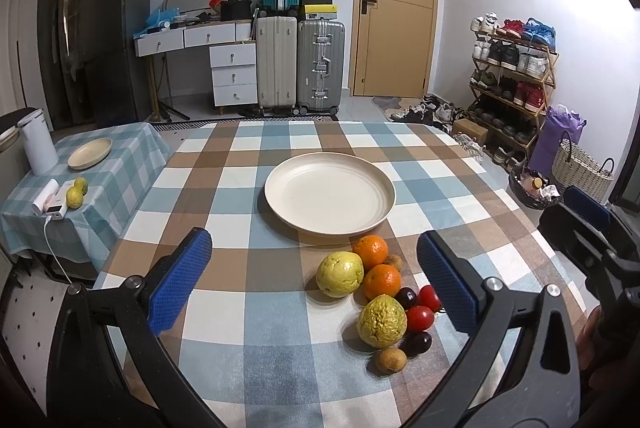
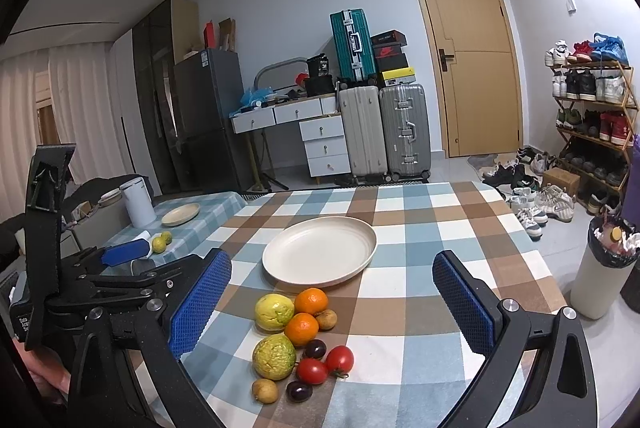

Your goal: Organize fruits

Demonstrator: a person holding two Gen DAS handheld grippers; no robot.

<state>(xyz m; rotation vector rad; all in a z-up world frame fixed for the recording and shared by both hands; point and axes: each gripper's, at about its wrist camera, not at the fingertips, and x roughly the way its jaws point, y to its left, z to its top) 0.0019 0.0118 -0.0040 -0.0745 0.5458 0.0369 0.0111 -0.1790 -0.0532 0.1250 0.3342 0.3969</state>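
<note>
A cream plate (image 1: 288, 172) (image 2: 288, 256) stands empty in the middle of the checked table. In front of it lies a cluster of fruit: two yellow-green guavas (image 1: 340, 274) (image 2: 274, 356), two oranges (image 1: 370, 252) (image 2: 311, 301), two red tomatoes (image 1: 420, 318) (image 2: 340, 359), dark plums (image 1: 406, 298) (image 2: 315, 349) and small brown fruits (image 1: 391, 360) (image 2: 265, 391). My left gripper (image 1: 316, 280) is open and empty above the table, the fruit between its fingers' line. My right gripper (image 2: 332, 304) is open and empty, hovering over the fruit.
A side table at left carries a small plate (image 1: 90, 153), a white kettle (image 1: 38, 142), two green fruits (image 1: 76, 194) and a white device. Suitcases (image 1: 300, 62), drawers, a door and a shoe rack (image 1: 516, 76) stand behind. A lined bin (image 2: 600, 268) stands at right.
</note>
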